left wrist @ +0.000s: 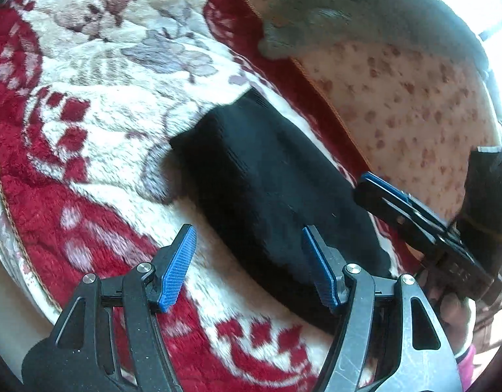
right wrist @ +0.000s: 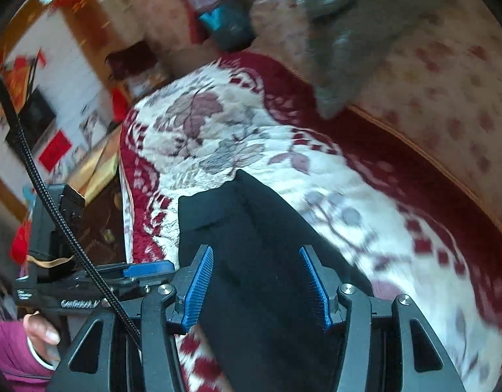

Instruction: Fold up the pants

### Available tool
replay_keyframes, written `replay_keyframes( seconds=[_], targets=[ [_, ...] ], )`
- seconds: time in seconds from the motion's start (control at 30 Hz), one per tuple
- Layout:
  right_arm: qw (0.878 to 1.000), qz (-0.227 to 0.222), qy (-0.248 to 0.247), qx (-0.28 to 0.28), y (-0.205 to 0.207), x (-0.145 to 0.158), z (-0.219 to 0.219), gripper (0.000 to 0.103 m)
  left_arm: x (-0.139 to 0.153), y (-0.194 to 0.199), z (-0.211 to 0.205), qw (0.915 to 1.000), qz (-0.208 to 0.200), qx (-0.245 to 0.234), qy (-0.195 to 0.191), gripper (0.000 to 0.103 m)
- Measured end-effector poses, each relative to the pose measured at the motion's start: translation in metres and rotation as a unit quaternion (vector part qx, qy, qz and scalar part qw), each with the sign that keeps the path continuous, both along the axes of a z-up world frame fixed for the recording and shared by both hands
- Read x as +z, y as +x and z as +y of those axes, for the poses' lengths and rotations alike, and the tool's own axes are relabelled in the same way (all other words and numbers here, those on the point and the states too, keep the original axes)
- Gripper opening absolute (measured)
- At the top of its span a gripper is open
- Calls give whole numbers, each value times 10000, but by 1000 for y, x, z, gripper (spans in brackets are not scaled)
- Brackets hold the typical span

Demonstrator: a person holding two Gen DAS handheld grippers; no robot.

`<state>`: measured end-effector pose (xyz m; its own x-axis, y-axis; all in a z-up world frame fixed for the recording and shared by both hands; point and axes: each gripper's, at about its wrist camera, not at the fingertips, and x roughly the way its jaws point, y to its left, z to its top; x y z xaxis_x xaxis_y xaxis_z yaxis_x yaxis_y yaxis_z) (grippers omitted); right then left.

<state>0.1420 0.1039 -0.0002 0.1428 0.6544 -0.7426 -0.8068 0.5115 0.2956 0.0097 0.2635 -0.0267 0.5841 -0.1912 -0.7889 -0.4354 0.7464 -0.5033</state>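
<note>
While the folded black fabric pants are lying on the red-and-white floral plush blanket, the left gripper is hovering over their near edge, jaws spread wide and gripping nothing. The right gripper is poised just above them, its blue pads apart, clasping nothing.

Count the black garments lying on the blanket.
1. The black pants lie folded on the red-and-white floral blanket, just ahead of both claws. A grey cloth sits further back on the sofa; more could be out of view.
</note>
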Motion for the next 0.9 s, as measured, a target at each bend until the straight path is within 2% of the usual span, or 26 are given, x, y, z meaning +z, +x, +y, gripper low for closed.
replay_keyframes(
  seconds=[0.13,0.33,0.57,0.6,0.67,0.7,0.73,0.77,0.83,0.9],
  targets=[
    [9990,-65,-285,347,16,-14,41,54,-9,5,6,9999,42,109,-65,66],
    [9960,-9,-569,687,38,-31,79,55,-13,11,2,9997,40,123,183,67],
    [9864,410,-948,1279,55,-57,114,55,-18,19,-6,9993,-110,-68,363,89],
    [9866,482,-878,1291,58,-59,115,54,-19,20,-7,9991,-151,-114,375,90],
    [9876,516,-784,1261,59,-62,116,38,-20,23,-6,9989,-156,-204,401,89],
    [9881,452,-746,1268,57,-61,115,36,-20,22,-4,9990,-178,-189,376,81],
    [9888,364,-669,1285,55,-58,112,29,-20,20,0,9991,-190,-114,362,71],
    [9895,299,-550,1304,52,-54,108,21,-22,19,5,9991,-154,-23,389,49],
    [9909,260,-327,1283,49,-45,99,15,-24,16,14,9996,-221,17,145,39],
    [9916,256,-39,1270,44,-34,90,14,-22,14,17,9994,-356,-26,43,20]
  ],
)
